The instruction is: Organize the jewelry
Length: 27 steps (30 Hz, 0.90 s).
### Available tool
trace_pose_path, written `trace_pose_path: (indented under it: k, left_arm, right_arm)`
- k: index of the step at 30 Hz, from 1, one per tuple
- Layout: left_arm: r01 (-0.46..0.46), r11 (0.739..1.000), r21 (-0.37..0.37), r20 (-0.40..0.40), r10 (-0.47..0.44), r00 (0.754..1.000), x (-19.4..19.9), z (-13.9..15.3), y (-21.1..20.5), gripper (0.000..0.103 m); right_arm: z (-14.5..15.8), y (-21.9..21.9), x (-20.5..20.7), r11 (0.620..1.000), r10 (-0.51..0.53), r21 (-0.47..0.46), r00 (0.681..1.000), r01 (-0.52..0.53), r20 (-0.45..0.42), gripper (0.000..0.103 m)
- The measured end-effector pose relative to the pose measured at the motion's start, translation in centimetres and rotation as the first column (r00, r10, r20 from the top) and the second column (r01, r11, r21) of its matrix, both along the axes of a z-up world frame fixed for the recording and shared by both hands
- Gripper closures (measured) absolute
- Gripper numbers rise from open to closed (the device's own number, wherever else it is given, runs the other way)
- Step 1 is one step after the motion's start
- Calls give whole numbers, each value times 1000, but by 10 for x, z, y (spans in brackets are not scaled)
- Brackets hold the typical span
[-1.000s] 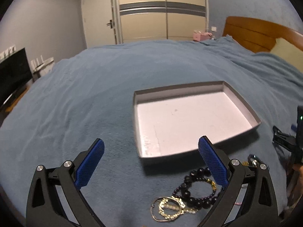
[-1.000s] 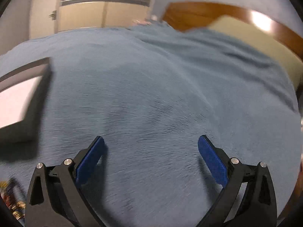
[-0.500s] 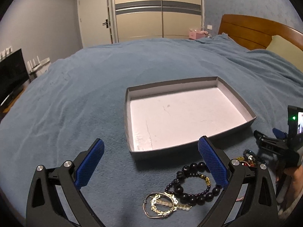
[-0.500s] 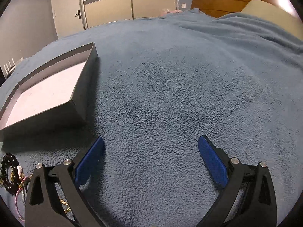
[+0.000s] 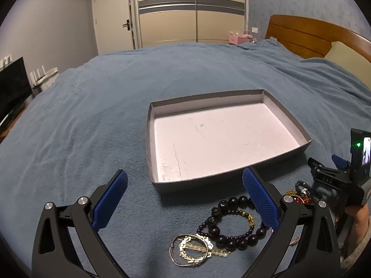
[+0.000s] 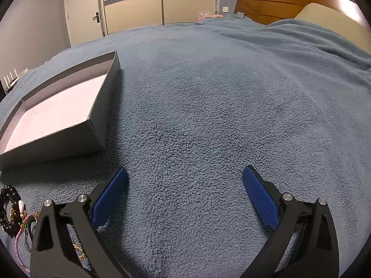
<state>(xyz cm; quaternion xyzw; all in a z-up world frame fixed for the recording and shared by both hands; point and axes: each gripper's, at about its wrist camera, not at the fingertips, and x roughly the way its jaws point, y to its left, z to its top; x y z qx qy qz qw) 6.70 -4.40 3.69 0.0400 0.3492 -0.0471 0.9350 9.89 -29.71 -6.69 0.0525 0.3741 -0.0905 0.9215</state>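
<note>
A shallow grey box (image 5: 287,113) with a pale bottom lies open on the blue blanket; it also shows in the right wrist view (image 6: 97,113). In front of it lie a dark bead bracelet (image 5: 231,229), a silver and gold bangle cluster (image 5: 192,250) and more beads with red and gold bits (image 5: 301,194). My left gripper (image 5: 185,197) is open and empty, just above the jewelry. My right gripper (image 6: 185,194) is open and empty over bare blanket, right of the box. Beads and pink cord (image 6: 14,210) sit at its lower left. The right gripper also shows in the left wrist view (image 5: 334,178).
The blue blanket (image 5: 92,115) covers the whole bed. A wooden headboard (image 5: 301,34) and pillow (image 5: 347,58) are at the far right. A wardrobe (image 5: 190,11), door (image 5: 111,16) and TV (image 5: 11,88) stand beyond the bed.
The right gripper has swung left, so the box and jewelry came into its view. The left gripper's view has pulled back slightly, showing more of the jewelry. Both stay open.
</note>
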Motion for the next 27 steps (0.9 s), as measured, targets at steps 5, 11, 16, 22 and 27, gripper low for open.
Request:
trace_pose_path:
  k: [5, 11, 16, 22, 27]
  left_arm:
    - [-7, 1000, 7, 5, 7, 1000, 0, 0, 1, 4]
    - [-8, 1000, 10, 3, 8, 1000, 0, 0, 1, 4]
    - [-7, 1000, 13, 5, 7, 1000, 1, 0, 1, 4]
    - [-3, 1000, 11, 5, 3, 1000, 0, 0, 2, 4]
    - [0, 1000, 16, 13, 0, 1000, -2, 1, 0, 4]
  right_arm:
    - [0, -1, -5, 1000, 0, 1, 1000, 0, 1, 5]
    - [0, -1, -5, 1000, 0, 1, 1000, 0, 1, 5]
    - [0, -1, -5, 1000, 0, 0, 1000, 0, 1, 5]
    - [-1, -1, -6, 1000, 0, 0, 1000, 0, 1, 5]
    - [-1, -1, -6, 1000, 0, 1, 1000, 0, 2, 5]
